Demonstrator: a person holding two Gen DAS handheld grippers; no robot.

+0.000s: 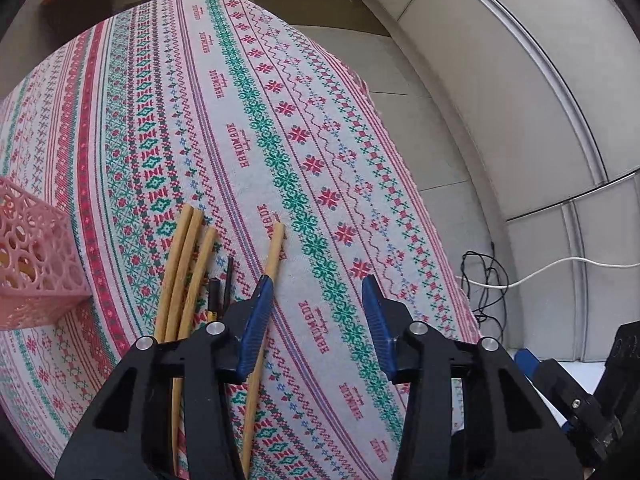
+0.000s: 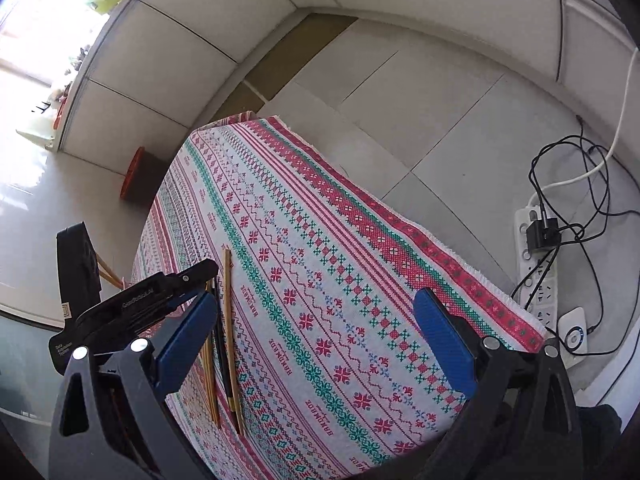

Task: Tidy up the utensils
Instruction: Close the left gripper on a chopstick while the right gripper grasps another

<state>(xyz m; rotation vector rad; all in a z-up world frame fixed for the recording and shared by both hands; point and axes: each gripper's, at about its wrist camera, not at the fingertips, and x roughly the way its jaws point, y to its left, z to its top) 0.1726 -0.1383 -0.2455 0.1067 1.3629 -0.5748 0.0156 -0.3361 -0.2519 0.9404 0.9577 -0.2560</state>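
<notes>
Several wooden chopsticks [image 1: 182, 268] lie in a loose bundle on the patterned tablecloth, with a dark chopstick [image 1: 228, 280] beside them and one lone wooden chopstick [image 1: 272, 256] to their right. My left gripper [image 1: 318, 292] is open and empty just above the cloth, its left finger over the lone chopstick. A pink lattice basket [image 1: 32, 264] stands at the left. In the right wrist view the chopsticks [image 2: 228, 320] lie by the left finger of my right gripper [image 2: 316, 320], which is open and empty above the table.
The tablecloth [image 1: 224, 128] covers the whole table; its right edge drops to a tiled floor. A power strip [image 2: 536, 256] with cables lies on the floor at the right. The left gripper's body [image 2: 132, 304] shows at the left of the right wrist view.
</notes>
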